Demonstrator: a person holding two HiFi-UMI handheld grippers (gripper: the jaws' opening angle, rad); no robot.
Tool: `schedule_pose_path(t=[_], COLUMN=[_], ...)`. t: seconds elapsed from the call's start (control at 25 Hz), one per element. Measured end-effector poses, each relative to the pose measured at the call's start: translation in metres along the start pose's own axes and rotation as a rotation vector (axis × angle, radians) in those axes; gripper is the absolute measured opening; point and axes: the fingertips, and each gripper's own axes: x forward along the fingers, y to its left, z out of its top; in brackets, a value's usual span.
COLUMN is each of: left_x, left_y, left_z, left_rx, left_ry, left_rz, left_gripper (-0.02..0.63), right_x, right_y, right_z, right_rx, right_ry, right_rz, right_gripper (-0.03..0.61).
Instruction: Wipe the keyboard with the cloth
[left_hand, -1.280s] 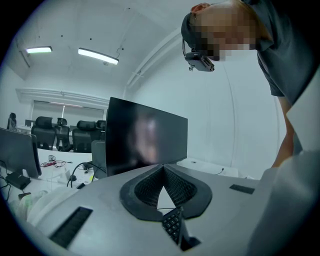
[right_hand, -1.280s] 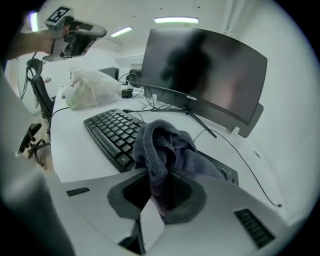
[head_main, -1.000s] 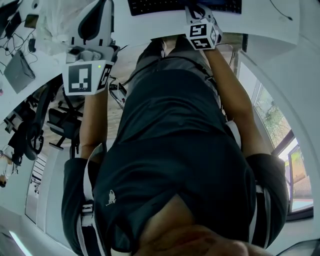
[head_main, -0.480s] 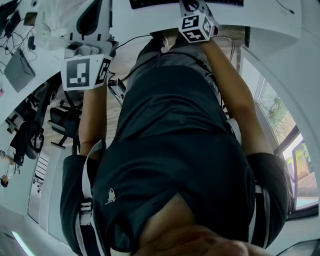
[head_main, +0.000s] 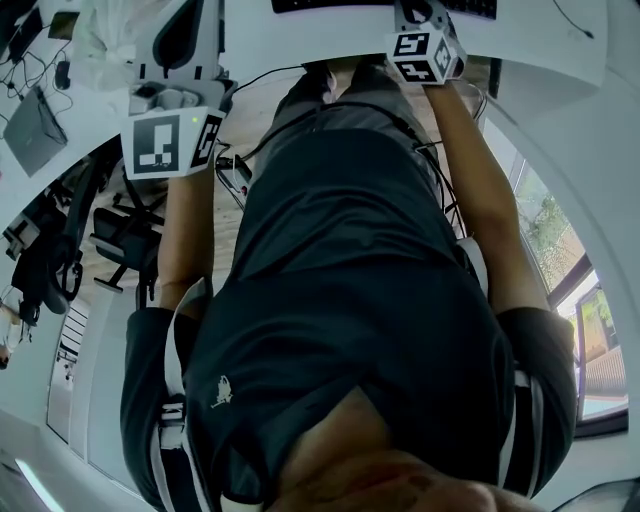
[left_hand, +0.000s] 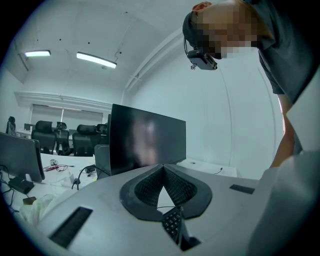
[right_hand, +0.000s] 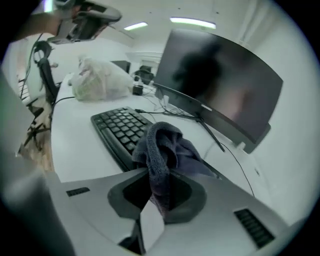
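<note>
The right gripper (right_hand: 159, 192) pinches the bunched cloth (right_hand: 162, 145), which hangs over the near end of the keyboard (right_hand: 117, 127). Its keys run off toward ten o'clock and most seem left to wipe. The left gripper (left_hand: 162, 170), jaws together on nothing, idles aside.

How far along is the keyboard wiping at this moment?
Done: the cloth is picked up, clamped in the right gripper. In hand: it is over the right part of the keyboard, apparently wiping. Left: the uncovered stretch further left; whether that is already wiped cannot be told. The left gripper is shut, empty, aside.
</note>
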Motion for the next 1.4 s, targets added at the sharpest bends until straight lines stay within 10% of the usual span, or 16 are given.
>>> schedule_pose_path(t=[0.28,0.56,0.88,1.2,1.4], left_x=[-0.001,-0.009,-0.013,-0.025,-0.025], left_y=[0.004,0.018,0.018,0.028,0.028], left_z=[0.002,-0.002,-0.008,-0.012,-0.018], left_rx=[0.001,-0.012,-0.008,-0.014,-0.024], left_ry=[0.000,-0.005,-0.002,0.009,0.018], left_rz=[0.004,0.020,0.016,0.050,0.055], left_gripper=[0.005,0.005,0.005,0.005,0.005], right_x=[0.014,0.008,0.037,0.042,0.050], right_y=[0.073,-0.007,0.069,0.000,0.038], right_z=[0.052,0.008,0.070,0.053,0.087], right_rx=[-0.080,0.037,-0.095,0.019,-0.037], right_ry=[-0.068,0.049,-0.049,-0.007,-0.025], right_rz=[0.187,0.006,0.131,0.037,0.085], right_gripper=[0.048,0.048,0.048,0.048,0.048])
